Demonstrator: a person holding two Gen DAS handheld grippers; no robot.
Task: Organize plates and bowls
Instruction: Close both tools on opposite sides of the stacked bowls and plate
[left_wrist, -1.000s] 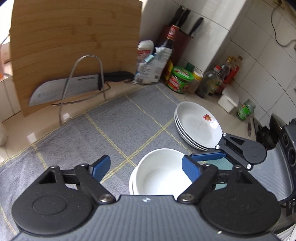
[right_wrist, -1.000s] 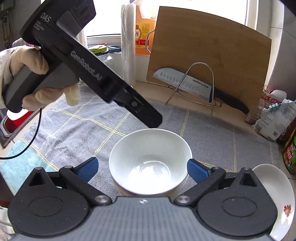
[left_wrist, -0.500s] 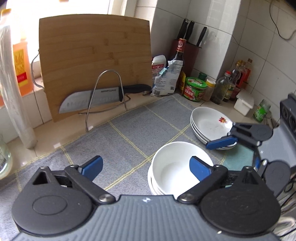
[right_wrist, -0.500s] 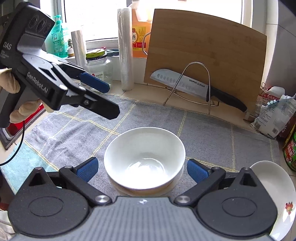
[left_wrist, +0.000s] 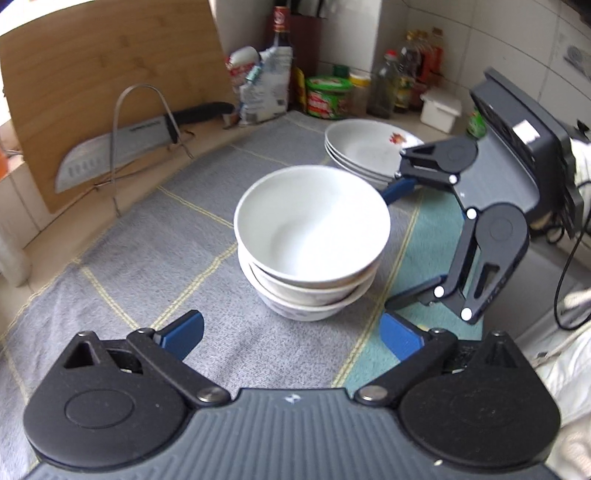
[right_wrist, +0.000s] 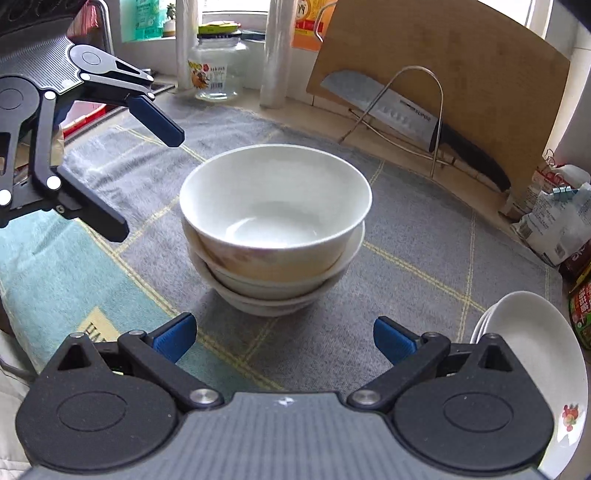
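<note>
Three white bowls (left_wrist: 312, 236) sit nested in a stack on a grey checked towel (left_wrist: 155, 251); the stack (right_wrist: 275, 221) fills the middle of the right wrist view. A pile of white plates (left_wrist: 369, 151) with a red flower print lies behind it, and the same plates (right_wrist: 532, 343) show at the lower right. My left gripper (left_wrist: 293, 334) is short of the stack, its jaws opening with nothing between them. Left of the bowls, this left gripper (right_wrist: 144, 184) stays clear of them. My right gripper (right_wrist: 284, 338) stands open and empty in front of the stack, and the right gripper (left_wrist: 391, 249) is beside the bowls.
A bamboo cutting board (right_wrist: 443, 70) leans at the back with a knife (right_wrist: 402, 110) on a wire rack. A glass jar (right_wrist: 218, 70) stands by the window. Bottles, a green-lidded tub (left_wrist: 327, 98) and a bag (right_wrist: 557, 221) crowd the corner. A dark appliance (left_wrist: 517, 173) sits right.
Both grippers have sunk toward the towel, so the bowl stack now shows from the side. The left gripper has left the space over the bowls, moved left, and opened its jaws wider.
</note>
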